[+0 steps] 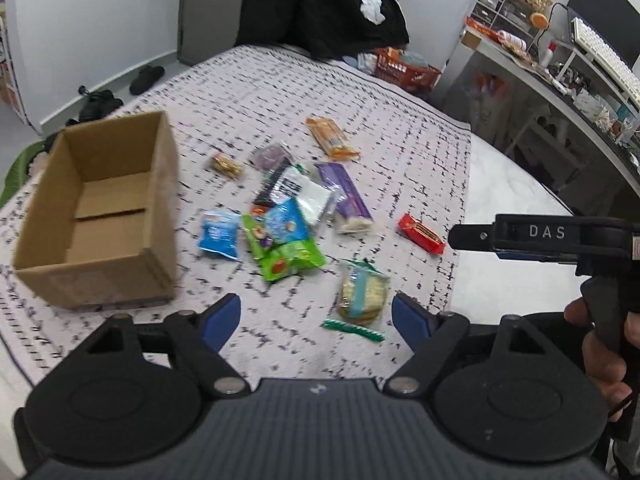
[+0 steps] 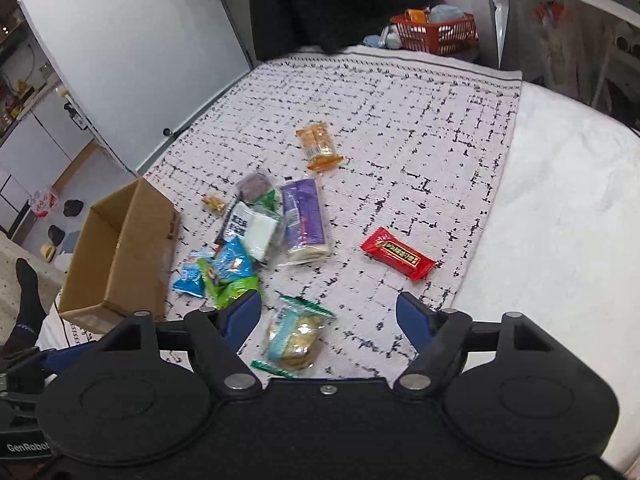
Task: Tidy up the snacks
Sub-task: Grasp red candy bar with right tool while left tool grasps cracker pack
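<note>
Snacks scattered on a checked rug [image 1: 360, 92] beside an open cardboard box [image 1: 100, 216]. Left gripper [image 1: 316, 316] and right gripper [image 2: 328, 312]: both hover with jaws spread wide, gripping nothing. A clear cracker pack [image 2: 296, 336] lies just ahead of the right gripper; a red bar [image 2: 398, 254] sits apart (its print too blurred to read). Legible writing: "DAS" on the right tool's body, "GenRobot" on the left's.

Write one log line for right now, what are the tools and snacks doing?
left tool: open, empty | right tool: open, above cracker pack | box: empty | snacks: all on blanket
</note>
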A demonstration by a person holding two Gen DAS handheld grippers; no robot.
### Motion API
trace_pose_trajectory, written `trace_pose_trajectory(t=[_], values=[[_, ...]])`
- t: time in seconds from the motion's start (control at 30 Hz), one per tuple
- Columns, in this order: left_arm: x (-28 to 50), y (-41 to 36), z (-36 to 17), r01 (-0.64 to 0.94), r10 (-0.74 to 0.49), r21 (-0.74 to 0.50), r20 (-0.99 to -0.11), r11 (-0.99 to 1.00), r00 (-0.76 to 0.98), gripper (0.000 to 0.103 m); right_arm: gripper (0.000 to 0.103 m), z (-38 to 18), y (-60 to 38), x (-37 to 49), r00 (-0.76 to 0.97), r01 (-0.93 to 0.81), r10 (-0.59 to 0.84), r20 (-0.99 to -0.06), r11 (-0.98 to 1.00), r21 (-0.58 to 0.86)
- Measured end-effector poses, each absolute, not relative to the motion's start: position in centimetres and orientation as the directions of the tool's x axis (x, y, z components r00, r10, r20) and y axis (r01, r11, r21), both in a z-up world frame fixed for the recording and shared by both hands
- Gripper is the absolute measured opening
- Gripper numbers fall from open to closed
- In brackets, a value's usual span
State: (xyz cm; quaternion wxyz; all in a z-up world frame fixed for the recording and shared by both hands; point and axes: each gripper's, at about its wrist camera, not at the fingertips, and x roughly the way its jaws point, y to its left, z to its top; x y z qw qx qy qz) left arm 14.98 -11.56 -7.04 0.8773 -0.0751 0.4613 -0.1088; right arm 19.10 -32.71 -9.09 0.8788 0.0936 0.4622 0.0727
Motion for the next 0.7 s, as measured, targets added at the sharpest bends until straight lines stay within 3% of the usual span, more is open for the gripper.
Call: trace_pose_trajectory(t=[0.53, 0.7], values=[[19.8, -16.2, -13.1, 0.097, -0.296, -0.283, -0.846, 0.954, 0.443, 0.069, 0.061, -13.8, -36.2, 25.2, 0.471, -0.067, 0.254, -0.845, 0.965, 0.253], [21.3, -17.5, -15.4, 0.088, -0.31, -0.301, -0.863, 0.95, 0.4, 0.064, 0.049, -15.6, -37.3, 26.7, 0.435, -0.056, 0.266, -0.86, 0.961, 0.269]])
